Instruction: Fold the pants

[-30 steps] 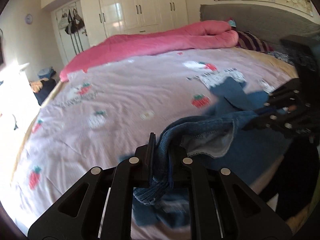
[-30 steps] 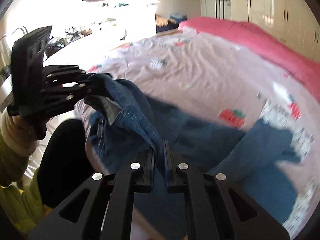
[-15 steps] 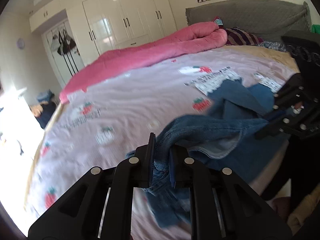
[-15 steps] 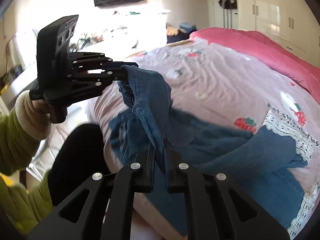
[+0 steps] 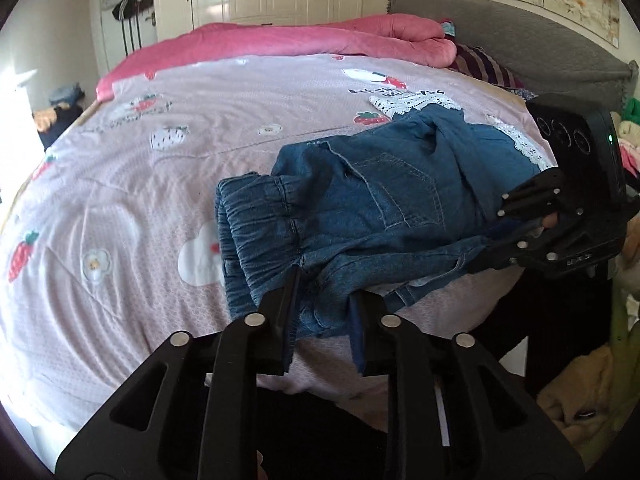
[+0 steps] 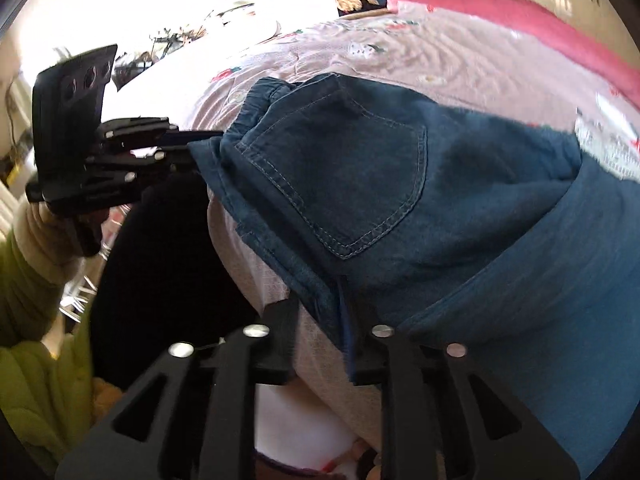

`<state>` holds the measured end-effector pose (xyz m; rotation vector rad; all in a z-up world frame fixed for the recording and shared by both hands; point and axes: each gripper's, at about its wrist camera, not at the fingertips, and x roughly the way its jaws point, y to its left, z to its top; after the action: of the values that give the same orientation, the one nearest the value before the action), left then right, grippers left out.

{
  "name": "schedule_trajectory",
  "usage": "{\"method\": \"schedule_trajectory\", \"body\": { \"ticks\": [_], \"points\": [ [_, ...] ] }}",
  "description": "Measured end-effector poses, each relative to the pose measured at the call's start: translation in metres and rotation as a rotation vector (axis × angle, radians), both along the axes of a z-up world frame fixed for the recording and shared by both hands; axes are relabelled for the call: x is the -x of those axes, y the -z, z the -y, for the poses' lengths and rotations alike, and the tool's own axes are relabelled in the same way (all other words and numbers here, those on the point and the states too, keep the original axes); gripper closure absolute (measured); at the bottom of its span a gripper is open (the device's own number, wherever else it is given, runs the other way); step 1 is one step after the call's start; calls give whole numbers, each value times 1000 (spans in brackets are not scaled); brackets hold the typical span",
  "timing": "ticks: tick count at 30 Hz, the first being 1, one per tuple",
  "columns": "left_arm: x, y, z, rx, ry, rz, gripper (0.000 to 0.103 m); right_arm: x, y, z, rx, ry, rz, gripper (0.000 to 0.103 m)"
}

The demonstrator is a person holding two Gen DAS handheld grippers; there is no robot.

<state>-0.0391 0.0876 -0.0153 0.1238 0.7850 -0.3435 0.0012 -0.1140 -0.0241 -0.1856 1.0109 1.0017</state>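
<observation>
Denim pants (image 5: pixel 384 208) are laid folded on the pink bedspread (image 5: pixel 160 200); both the left gripper (image 5: pixel 324 320) and right gripper (image 6: pixel 320 332) are parted, empty. Smoothing is probably needed next.

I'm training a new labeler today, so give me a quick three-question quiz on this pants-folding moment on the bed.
1. True or false: the pants hang clear of the bedspread.
2. What stitched feature shows on the pants' upper face?
3. Fill in: the left gripper and right gripper each have jaws ____, with denim lying between the fingers.
Key: 1 false, they lie on it. 2 a back pocket. 3 open.
</observation>
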Motion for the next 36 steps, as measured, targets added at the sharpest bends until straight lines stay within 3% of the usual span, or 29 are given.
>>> {"method": "schedule_trajectory", "body": {
  "ticks": [2,4,7,11,14,19,22,26,30,33,36],
  "points": [
    [3,0,0,-10,-3,-1,79,7,-17,6,-56,-15,13,47],
    [4,0,-3,-12,-21,-8,71,12,-40,12,-112,-20,66,44],
    [8,-4,-4,-20,-30,-4,69,6,-52,11,-130,14,114,44],
    [21,-17,-7,-31,-38,20,61,-4,-27,-3,-5,38,104,44],
    [30,-27,-14,-61,-73,34,57,-7,11,-14,110,48,67,44],
    [32,-55,-23,-32,-127,77,56,0,17,-14,90,48,93,42],
    [18,-65,-2,7,-86,88,56,-4,5,-5,42,64,68,44],
    [-13,-61,47,63,13,51,59,3,-30,26,-22,101,132,44],
    [-42,-40,94,66,71,-9,60,-9,-54,80,-36,256,166,40],
    [-63,-19,114,53,52,-68,60,-24,-56,115,-25,370,159,39],
    [-70,-14,138,32,71,-73,60,-40,-53,140,-5,464,148,35]
  ]
}}
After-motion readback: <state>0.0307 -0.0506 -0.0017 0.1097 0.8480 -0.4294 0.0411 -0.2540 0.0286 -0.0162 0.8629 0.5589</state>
